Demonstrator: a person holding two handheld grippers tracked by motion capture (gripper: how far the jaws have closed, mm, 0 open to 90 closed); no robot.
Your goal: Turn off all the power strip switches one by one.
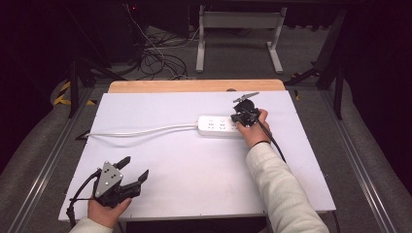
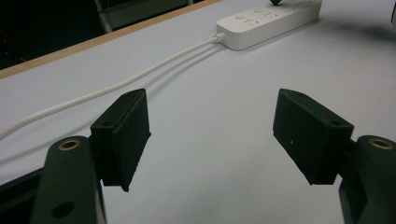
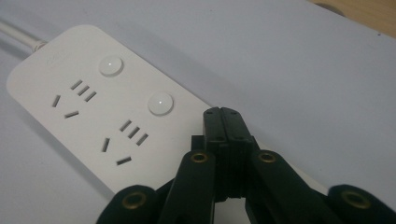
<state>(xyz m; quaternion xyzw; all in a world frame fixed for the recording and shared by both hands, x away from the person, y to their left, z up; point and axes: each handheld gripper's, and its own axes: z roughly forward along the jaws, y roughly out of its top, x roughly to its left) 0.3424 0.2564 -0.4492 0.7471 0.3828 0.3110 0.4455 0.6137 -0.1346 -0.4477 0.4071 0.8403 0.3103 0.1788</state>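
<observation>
The left gripper (image 1: 130,171) sits at the near left corner of the white table (image 1: 194,165), held in the person's left hand (image 1: 104,208); its jaws stand wide apart with nothing between them, and in the left gripper view only bare tabletop lies between its pads (image 2: 128,135). It appears parked there to keep clear of the work, its jaws pointing toward the far right of the table. From the table's left edge a white cable (image 1: 141,130) runs rightward in a shallow curve to the power strip (image 1: 216,125), which lies flat at the right of centre, well apart from the left gripper. The strip carries socket groups, each with a round button (image 3: 160,103) beside it. The right gripper (image 1: 243,116), held in the right hand (image 1: 255,131), is at the strip's right end with its jaws fully closed on each other, gripping nothing. In the right gripper view the joined tips (image 3: 223,114) point down over the strip's end — a closed pair makes a single blunt point, judged suited to pressing a button. Whether the tips touch the strip cannot be told. A faint embossed mark sits near the cable end of the strip — too faint to read; no other writing is legible.
</observation>
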